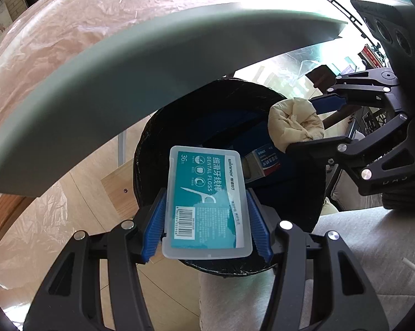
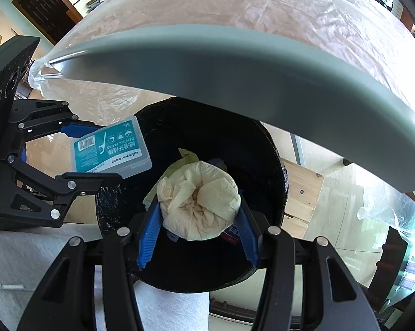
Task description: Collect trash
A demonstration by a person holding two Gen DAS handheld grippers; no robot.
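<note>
My left gripper (image 1: 206,204) is shut on a clear dental floss box (image 1: 207,204) with a teal label, held over the near rim of a round bin lined with a black bag (image 1: 152,149). My right gripper (image 2: 199,207) is shut on a crumpled cream paper towel wad (image 2: 199,201), held over the same bin (image 2: 265,149). In the left wrist view the wad (image 1: 295,124) and right gripper (image 1: 315,121) hang at the bin's right rim. In the right wrist view the floss box (image 2: 110,146) and left gripper (image 2: 94,151) are at the bin's left rim. Blue packaging (image 1: 265,157) lies inside the bin.
A grey-green table edge (image 1: 124,88) overhangs the bin, with a clear plastic sheet (image 1: 69,27) over the tabletop. Light wooden floor (image 1: 83,193) and a wooden block (image 2: 301,193) lie beside the bin. The person's grey trouser leg (image 1: 359,248) is close below the grippers.
</note>
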